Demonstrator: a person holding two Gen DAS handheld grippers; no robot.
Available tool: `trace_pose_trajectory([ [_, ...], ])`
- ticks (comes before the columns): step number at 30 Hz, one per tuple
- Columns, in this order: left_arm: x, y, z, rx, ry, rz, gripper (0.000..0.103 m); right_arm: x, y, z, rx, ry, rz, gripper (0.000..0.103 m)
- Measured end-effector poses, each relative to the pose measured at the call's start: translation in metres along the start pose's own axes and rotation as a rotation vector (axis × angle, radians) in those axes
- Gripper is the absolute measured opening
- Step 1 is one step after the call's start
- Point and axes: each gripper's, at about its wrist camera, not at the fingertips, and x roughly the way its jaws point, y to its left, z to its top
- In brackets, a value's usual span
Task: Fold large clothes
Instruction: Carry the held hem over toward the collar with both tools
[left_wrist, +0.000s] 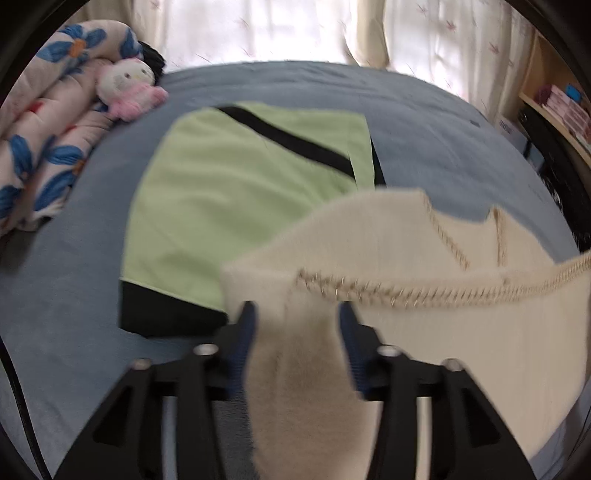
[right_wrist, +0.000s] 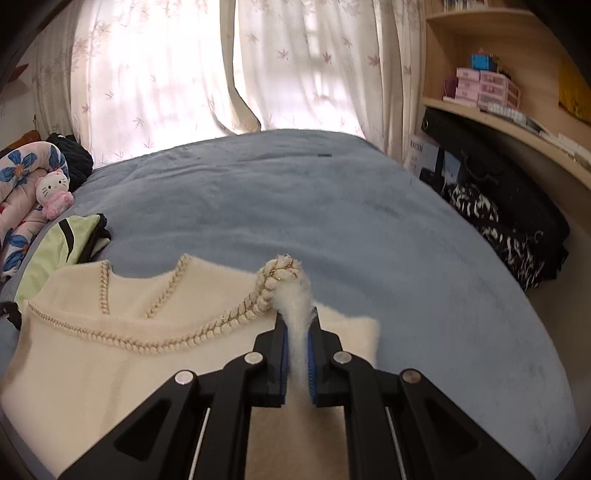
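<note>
A cream fluffy garment (left_wrist: 424, 240) with braided gold-and-cream trim is held up over the blue bed (left_wrist: 443, 129). In the left wrist view a fold of it hangs between the fingers of my left gripper (left_wrist: 297, 314), whose jaws stand apart and do not press on it. My right gripper (right_wrist: 297, 312) is shut on a bunched trimmed edge of the cream garment (right_wrist: 92, 362), which spreads to its left. A folded light-green garment (left_wrist: 221, 192) with black bands lies flat on the bed beyond the left gripper, and it shows as the green garment (right_wrist: 62, 240) at the left edge of the right wrist view.
A floral quilt (left_wrist: 44, 140) and a white-and-pink plush toy (left_wrist: 127, 85) lie at the bed's left side. Wooden shelves (right_wrist: 498, 110) with boxes and black bags (right_wrist: 509, 221) stand along the right. Curtains (right_wrist: 166, 74) hang behind the blue bed (right_wrist: 295, 203).
</note>
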Motion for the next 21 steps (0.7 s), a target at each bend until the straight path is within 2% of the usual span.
trace_pose_trajectory([
  [3,0.015,-0.002,-0.006,0.033,0.004,0.033,0.057,0.003,-0.004,-0.004,-0.003,0.009,0.004,0.007],
  [5,0.028,-0.002,-0.008,0.038,0.027,0.024,0.057,0.005,-0.004,-0.006,-0.007,0.010,0.004,0.007],
  [8,0.035,-0.005,-0.008,0.052,0.021,0.022,0.057,0.012,-0.004,-0.010,-0.012,0.024,-0.002,0.008],
  [11,0.040,-0.008,-0.005,0.061,0.024,0.019,0.064,0.020,-0.006,-0.014,-0.004,0.047,-0.003,0.008],
  [13,0.043,-0.007,-0.002,0.050,0.034,0.008,0.064,0.026,-0.008,-0.017,0.012,0.059,0.000,0.008],
  [14,0.042,-0.007,-0.003,0.042,0.030,0.005,0.058,0.028,-0.009,-0.018,0.022,0.066,0.002,0.008],
  [15,0.038,-0.009,-0.004,0.042,0.017,-0.003,0.027,0.029,-0.010,-0.020,0.028,0.071,0.002,0.008],
  [16,0.035,-0.012,-0.005,0.047,0.013,0.017,0.013,0.031,-0.011,-0.021,0.034,0.077,0.004,0.008],
  [18,0.026,-0.021,-0.008,0.068,-0.016,0.050,0.004,0.033,-0.011,-0.023,0.035,0.085,0.005,0.008],
  [21,0.002,-0.036,-0.010,0.091,-0.086,0.139,0.004,0.026,-0.012,-0.022,0.039,0.067,0.010,0.008],
])
